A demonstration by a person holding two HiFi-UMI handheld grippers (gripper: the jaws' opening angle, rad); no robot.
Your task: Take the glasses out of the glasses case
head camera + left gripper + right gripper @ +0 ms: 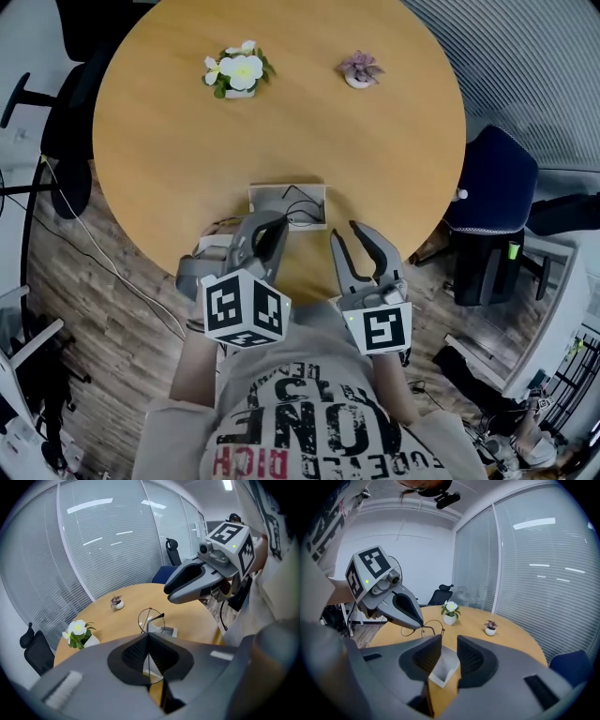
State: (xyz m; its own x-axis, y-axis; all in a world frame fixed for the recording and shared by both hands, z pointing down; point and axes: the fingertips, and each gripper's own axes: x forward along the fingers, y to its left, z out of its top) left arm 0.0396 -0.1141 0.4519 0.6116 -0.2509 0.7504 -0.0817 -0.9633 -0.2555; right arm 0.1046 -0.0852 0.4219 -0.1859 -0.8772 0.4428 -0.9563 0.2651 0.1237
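Left claw [149, 638] pinched shut on glasses [158, 616], seemingly lifted clear of open glasses case [272, 199] on table [281, 112]; right claw [449, 649] spread wide, gripping nothing.

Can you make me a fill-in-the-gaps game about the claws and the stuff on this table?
The left claw is shut on the ___.
The right claw is ___, with nothing in it.
On the table stand ___ small plant pots.
The case is the colour ___.
Missing words: glasses, open, two, white.
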